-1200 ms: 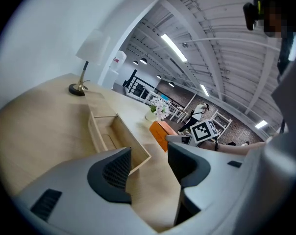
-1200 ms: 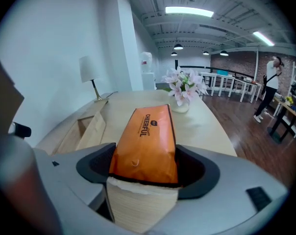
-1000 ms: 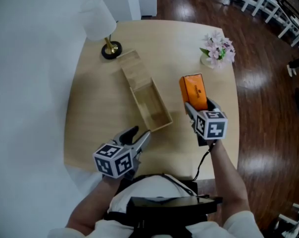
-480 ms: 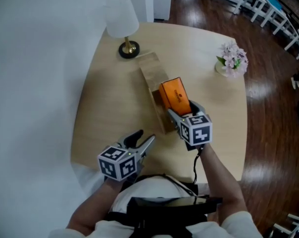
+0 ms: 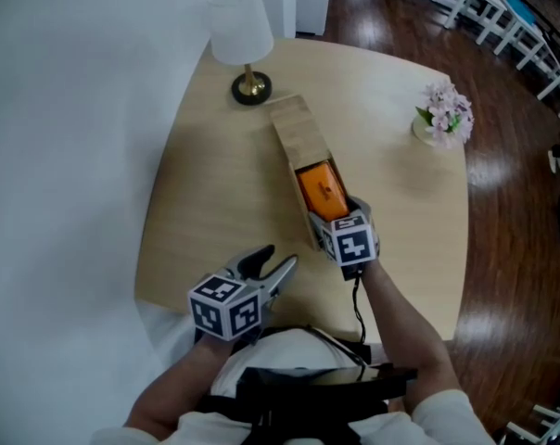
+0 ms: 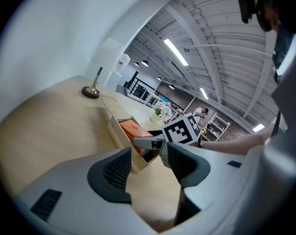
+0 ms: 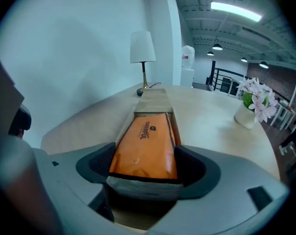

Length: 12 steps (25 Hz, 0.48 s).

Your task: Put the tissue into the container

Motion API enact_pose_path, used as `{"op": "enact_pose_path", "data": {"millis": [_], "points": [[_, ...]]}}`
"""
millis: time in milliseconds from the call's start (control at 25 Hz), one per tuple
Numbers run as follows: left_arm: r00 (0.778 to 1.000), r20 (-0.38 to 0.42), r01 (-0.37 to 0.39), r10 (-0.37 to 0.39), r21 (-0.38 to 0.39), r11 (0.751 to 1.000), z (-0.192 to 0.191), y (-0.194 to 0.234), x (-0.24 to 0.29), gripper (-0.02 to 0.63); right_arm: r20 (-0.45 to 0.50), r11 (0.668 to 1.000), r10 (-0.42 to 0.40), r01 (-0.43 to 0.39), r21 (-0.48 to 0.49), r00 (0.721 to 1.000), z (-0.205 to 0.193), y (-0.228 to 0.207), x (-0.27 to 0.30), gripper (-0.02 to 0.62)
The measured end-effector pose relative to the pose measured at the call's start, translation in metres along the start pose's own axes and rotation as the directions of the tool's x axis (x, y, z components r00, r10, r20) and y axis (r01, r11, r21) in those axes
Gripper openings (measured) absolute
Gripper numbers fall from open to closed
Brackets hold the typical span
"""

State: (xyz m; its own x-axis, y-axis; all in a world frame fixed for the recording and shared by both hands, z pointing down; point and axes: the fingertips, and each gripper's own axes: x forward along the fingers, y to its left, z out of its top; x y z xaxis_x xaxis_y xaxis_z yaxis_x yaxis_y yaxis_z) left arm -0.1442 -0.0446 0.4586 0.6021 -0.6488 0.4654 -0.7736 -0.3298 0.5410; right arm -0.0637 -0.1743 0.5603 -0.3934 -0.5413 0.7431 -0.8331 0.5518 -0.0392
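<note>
The right tool [image 7: 144, 173] had the orange tissue pack [image 5: 322, 191] between its jaws, the pads lying against the pack's two long sides while the jaws were opening. The pack lay lengthwise in the near half of the long wooden container [image 5: 294, 123], its far end down inside the walls and its near end at the tool's tips. The far half of the container showed only bare wood. The container sat slantwise near the middle of the pale round worktop [image 5: 215, 184], with its far end just beside the base of a white-shaded lamp [image 5: 241, 26].

The left tool [image 5: 273, 265] hung over the near edge of the worktop, well apart from the container, with its jaws spread and nothing between them; its own view showed only bare worktop in the gap.

A vase of pink flowers [image 5: 444, 117] stood near the worktop's right edge, well apart from the container. Dark wooden floor [image 5: 512, 156] lay beyond it
</note>
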Motion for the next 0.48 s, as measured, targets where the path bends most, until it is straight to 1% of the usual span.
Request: {"op": "enact_pose_path", "data": {"millis": [120, 160, 240, 400, 480], "points": [[1.0, 0.004, -0.004, 0.004, -0.004, 1.0, -0.001, 0.002, -0.001, 0.236, 0.004, 1.0, -0.006, 0.006, 0.0, 1.0, -0.002, 0.001, 0.002, 0.397], [1.0, 0.005, -0.004, 0.004, -0.005, 1.0, -0.002, 0.001, -0.001, 0.236, 0.01, 1.0, 0.005, -0.005, 0.003, 1.0, -0.001, 0.002, 0.002, 0.397], [1.0, 0.005, -0.003, 0.003, -0.006, 1.0, -0.002, -0.001, -0.001, 0.236, 0.019, 0.999, 0.034, -0.034, 0.016, 0.999, 0.001, 0.005, 0.0, 0.426], [1.0, 0.003, 0.005, -0.005, -0.007, 1.0, -0.003, -0.007, -0.003, 0.236, 0.025, 0.998, 0.055, -0.055, 0.028, 0.998, 0.001, 0.005, -0.007, 0.43], [1.0, 0.008, 0.009, -0.009, -0.005, 1.0, -0.002, -0.01, -0.005, 0.236, 0.056, 0.998, 0.059, -0.061, 0.032, 0.997, 0.007, 0.003, -0.016, 0.43]]}}
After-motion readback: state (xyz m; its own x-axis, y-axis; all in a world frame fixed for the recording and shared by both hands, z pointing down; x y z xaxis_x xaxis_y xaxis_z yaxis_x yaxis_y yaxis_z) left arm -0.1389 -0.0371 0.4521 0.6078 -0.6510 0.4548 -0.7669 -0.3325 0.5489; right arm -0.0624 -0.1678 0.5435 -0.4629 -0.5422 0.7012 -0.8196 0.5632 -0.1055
